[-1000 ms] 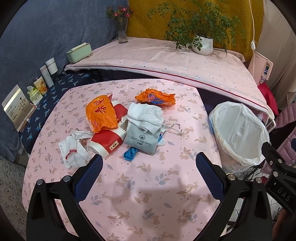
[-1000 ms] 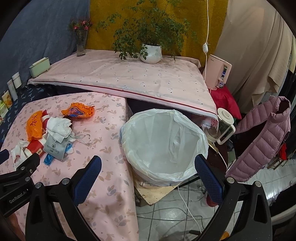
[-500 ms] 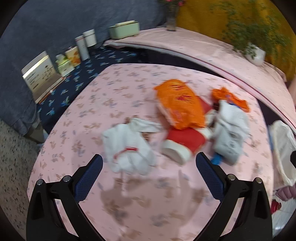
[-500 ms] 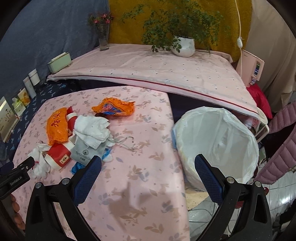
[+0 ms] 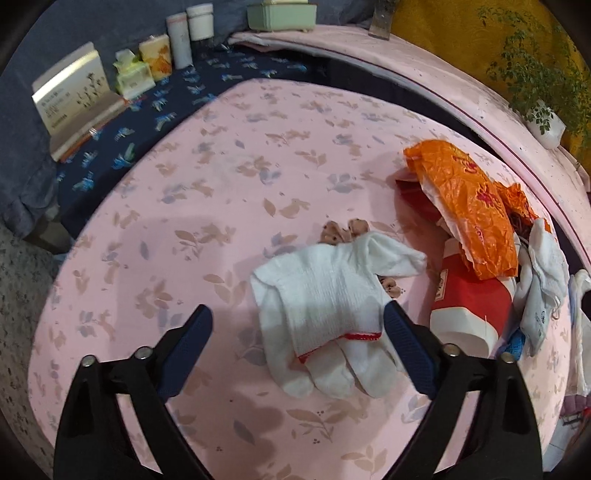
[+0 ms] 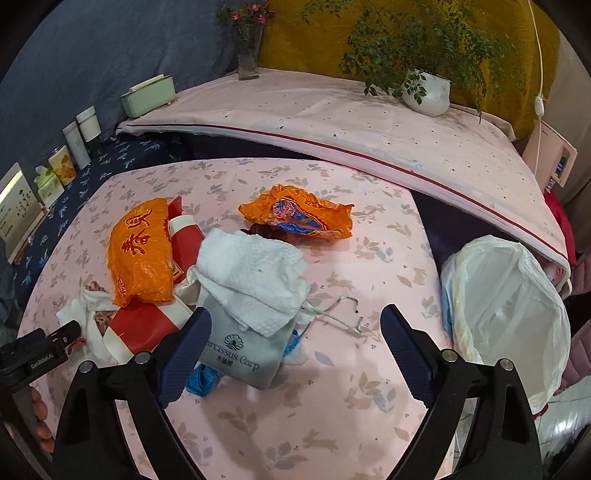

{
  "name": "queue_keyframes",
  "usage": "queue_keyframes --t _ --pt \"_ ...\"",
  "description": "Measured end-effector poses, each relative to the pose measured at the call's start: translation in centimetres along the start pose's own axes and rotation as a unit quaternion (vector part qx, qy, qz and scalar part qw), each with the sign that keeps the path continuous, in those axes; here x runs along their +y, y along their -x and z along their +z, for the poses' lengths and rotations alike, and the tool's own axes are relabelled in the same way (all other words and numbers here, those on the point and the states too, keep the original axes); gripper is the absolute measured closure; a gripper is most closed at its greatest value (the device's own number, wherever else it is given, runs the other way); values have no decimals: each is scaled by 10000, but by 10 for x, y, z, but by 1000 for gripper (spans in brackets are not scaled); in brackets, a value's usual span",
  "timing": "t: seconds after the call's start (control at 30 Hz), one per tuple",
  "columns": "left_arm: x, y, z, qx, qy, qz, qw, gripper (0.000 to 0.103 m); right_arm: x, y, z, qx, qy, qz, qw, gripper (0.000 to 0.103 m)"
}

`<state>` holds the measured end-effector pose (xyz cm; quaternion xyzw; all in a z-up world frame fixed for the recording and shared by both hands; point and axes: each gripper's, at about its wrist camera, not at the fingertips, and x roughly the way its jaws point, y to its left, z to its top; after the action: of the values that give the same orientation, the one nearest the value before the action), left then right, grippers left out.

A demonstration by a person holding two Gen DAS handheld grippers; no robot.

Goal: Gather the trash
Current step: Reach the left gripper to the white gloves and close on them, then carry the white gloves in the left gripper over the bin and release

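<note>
At the far left of the left wrist view, a card stand (image 5: 70,88), small boxes (image 5: 142,68) and two white jars (image 5: 188,35) are lined up on a dark blue cloth (image 5: 147,122). The pink leaf-printed table cover (image 5: 221,192) fills the middle. The left gripper (image 5: 297,332) is held wide open and holds nothing, with its blue fingers (image 5: 188,352) set to either side of the lower part of a pair of white gloves (image 5: 325,306) lying flat on the cover; whether the pads touch the fabric cannot be told. Just to the right of the gloves a red and white carton (image 5: 469,310) is seen, with a crumpled orange bag (image 5: 465,206) lying over its upper part, and white paper (image 5: 543,266) beside it at the right edge.

In the right wrist view the same orange bag (image 6: 142,247) lies at the left of the pile, over the carton (image 6: 140,325). In the middle a folded white paper towel (image 6: 255,277) rests on a grey pouch (image 6: 243,350), with a blue scrap (image 6: 203,380) showing under the pouch. A second orange wrapper (image 6: 295,214) lies behind them, slightly apart. A bent wire (image 6: 340,314) lies just right of the pouch. The right gripper (image 6: 295,332) is spread wide and empty, held over the pouch's near side, its left finger in front of the pouch's left edge. At the right, beside the table edge, a bin lined with a white bag (image 6: 509,314) stands open.
</note>
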<state>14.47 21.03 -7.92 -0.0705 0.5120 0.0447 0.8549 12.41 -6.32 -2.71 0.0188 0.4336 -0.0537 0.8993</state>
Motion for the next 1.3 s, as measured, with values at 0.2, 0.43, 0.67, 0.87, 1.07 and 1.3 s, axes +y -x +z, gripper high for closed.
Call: queue_keyframes --t 0.2,0.43,0.67,0.87,1.07,1.3 --pt "-5 -2 -2 160 -103 -348 9992 63 13 -17 13 12 83 -32 10000 28" --pt "-13 12 -4 154 -201 -589 9979 93 14 -45 18 271 -15 240 9993 66" --pt "-22 45 2 -139 -294 -751 9966 93 14 -43 14 318 5 429 9986 89" --pt "-40 78 13 -437 -445 -952 9935 94 4 -12 23 22 -29 529 9986 92" --pt "-75 112 25 -759 -743 -1211 9869 94 -18 26 41 -377 -159 488 9980 92" --pt "-133 152 38 -1149 -1181 -1594 9734 94 -60 59 53 -711 -422 322 9961 92"
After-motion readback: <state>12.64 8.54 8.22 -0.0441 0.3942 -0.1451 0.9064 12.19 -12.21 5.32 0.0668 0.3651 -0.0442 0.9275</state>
